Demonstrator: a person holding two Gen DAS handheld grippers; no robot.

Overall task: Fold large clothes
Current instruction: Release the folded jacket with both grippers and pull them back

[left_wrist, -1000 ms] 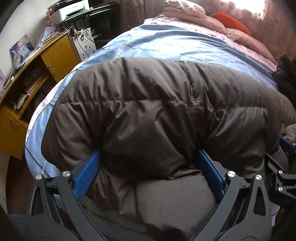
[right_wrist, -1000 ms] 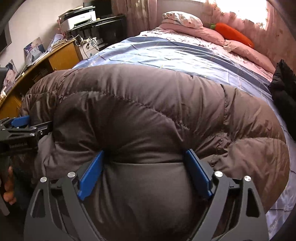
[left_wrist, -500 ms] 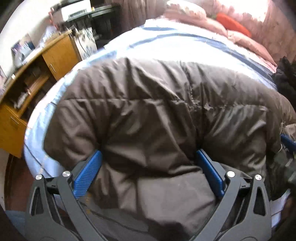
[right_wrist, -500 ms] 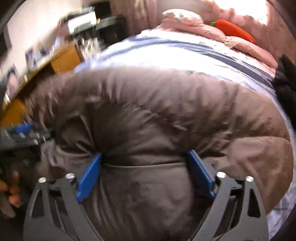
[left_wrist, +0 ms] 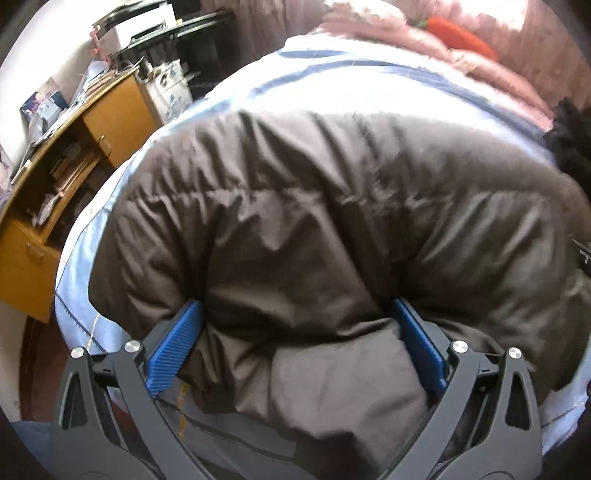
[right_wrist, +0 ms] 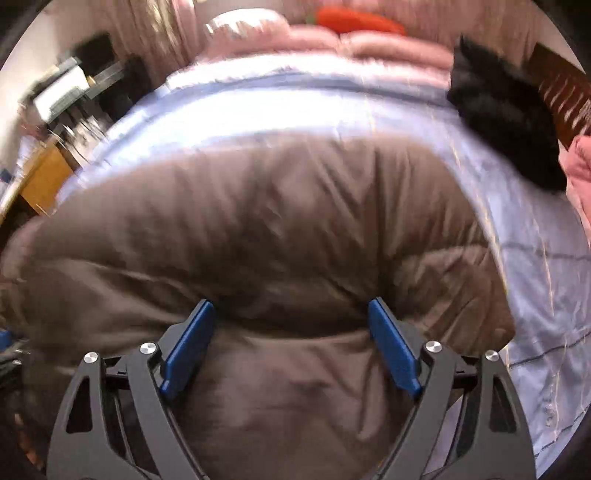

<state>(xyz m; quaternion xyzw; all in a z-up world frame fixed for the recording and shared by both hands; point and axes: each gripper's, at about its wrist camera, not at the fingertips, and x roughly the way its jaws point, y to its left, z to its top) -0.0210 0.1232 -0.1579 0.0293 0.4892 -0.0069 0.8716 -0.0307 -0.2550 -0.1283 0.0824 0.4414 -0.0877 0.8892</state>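
Observation:
A big brown puffy down jacket lies bunched on the light blue bedspread. My left gripper has its blue pads wide apart with a thick roll of the jacket's near edge filling the gap. My right gripper stands the same way on the jacket, blue pads pressed against both sides of a fold. The jacket hides the bed under it. The right wrist view is blurred by motion.
A wooden desk with shelves and clutter stands left of the bed. A printer sits behind it. Pink pillows and an orange carrot-shaped cushion lie at the bed's head. A black garment lies at the right.
Both grippers have pushed forward and up with the jacket. The right wrist view has swung to the right, so the black garment and the bed's right side now show.

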